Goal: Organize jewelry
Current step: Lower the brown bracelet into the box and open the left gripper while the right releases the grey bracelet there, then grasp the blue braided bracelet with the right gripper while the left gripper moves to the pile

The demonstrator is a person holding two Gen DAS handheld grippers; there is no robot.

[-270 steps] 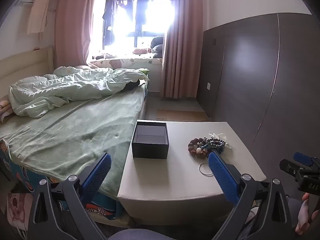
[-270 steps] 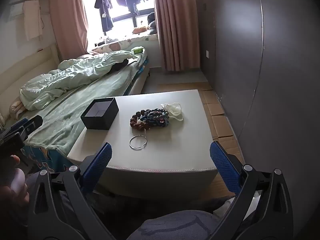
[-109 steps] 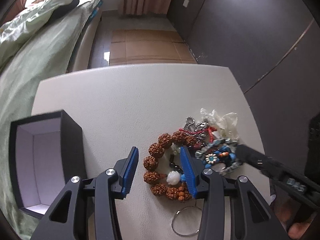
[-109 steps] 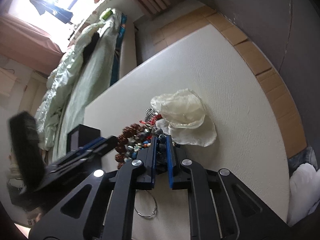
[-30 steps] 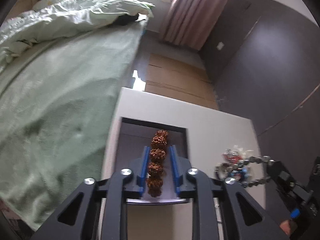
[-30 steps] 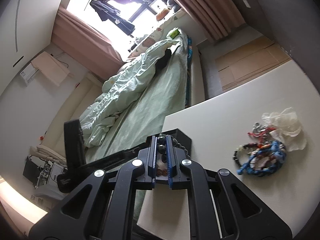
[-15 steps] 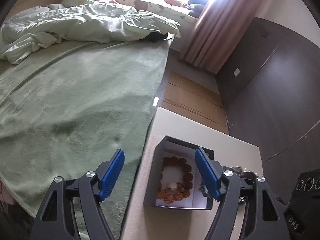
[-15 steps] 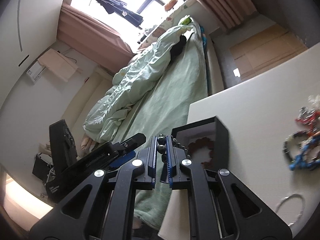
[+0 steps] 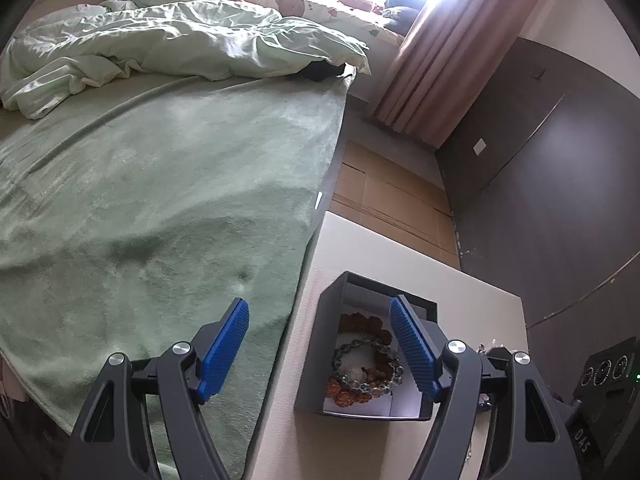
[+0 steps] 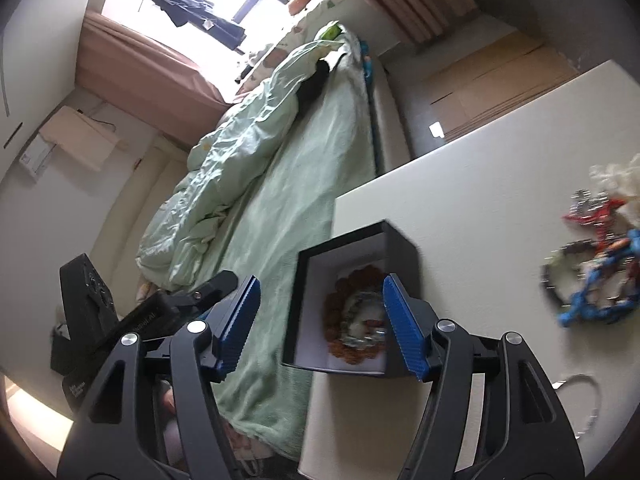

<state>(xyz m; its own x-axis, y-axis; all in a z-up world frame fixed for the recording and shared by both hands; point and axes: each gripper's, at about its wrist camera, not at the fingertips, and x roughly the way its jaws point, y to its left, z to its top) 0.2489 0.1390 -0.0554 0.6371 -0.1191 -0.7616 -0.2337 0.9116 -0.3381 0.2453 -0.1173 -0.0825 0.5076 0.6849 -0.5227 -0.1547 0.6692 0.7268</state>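
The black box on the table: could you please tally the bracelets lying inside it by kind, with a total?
Brown seed-bead bracelet: 1
Dark glossy-bead bracelet: 1
Total in the black box: 2
More jewelry lies in a tangled pile on the table, too knotted to count.

A home bedroom: unmade bed [image 9: 160,160], curtained window [image 9: 432,60].

One box [image 9: 332,344], two bracelets [image 9: 368,364] inside.
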